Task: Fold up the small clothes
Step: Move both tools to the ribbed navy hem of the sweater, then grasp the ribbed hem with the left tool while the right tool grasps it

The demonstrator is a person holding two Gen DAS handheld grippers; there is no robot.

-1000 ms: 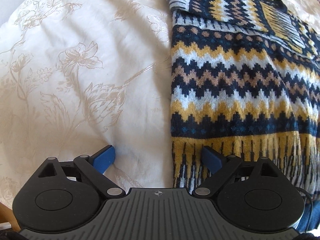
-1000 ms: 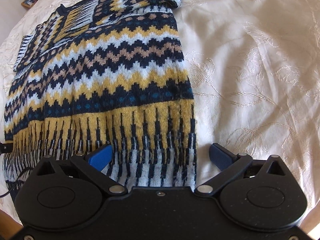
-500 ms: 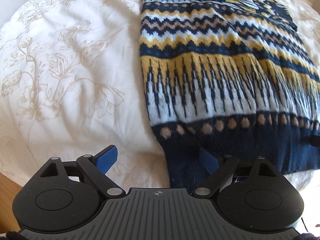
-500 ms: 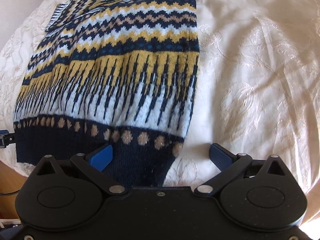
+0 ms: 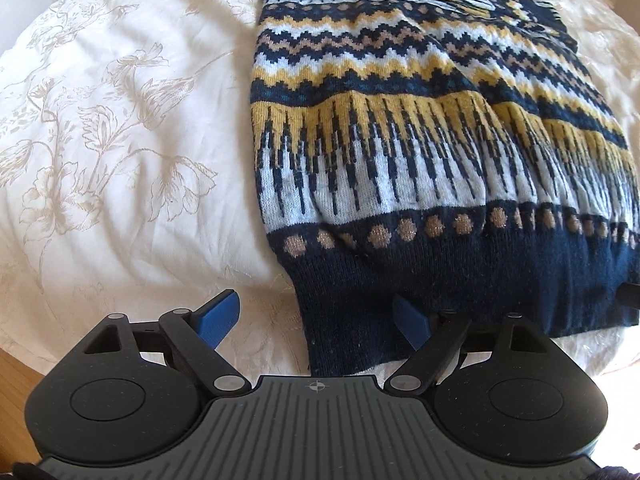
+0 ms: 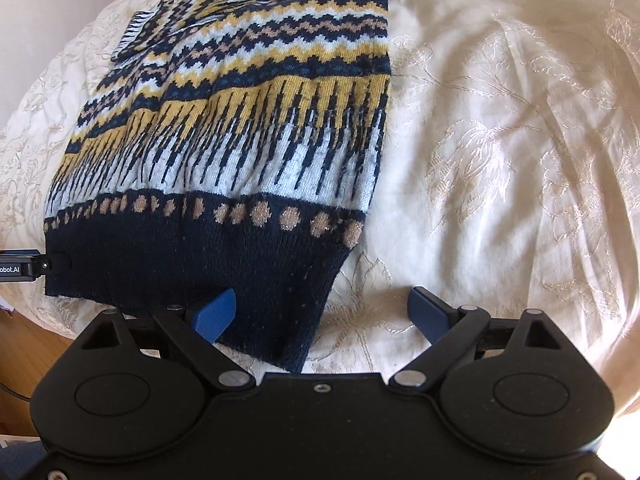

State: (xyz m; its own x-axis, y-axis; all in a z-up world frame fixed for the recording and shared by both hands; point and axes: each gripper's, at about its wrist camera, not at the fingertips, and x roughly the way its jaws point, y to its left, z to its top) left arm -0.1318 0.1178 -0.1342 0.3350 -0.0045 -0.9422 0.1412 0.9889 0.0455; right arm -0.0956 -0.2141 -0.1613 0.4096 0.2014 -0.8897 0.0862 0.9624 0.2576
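The knitted sweater [image 5: 420, 152] lies flat on the bed [image 5: 120, 140], its navy hem [image 5: 460, 280] just ahead of both tools and its sleeves folded in at the far end. The left tool [image 5: 316, 312] and the right tool [image 6: 320, 308] are both released, each straddling 1 near corner of the hem with 1 finger over the knit and 1 over the bedspread. To do this step well, I judge each tool should slide under its corner, pinch both layers of the ribbing at once, then lift evenly so the fold lands square.
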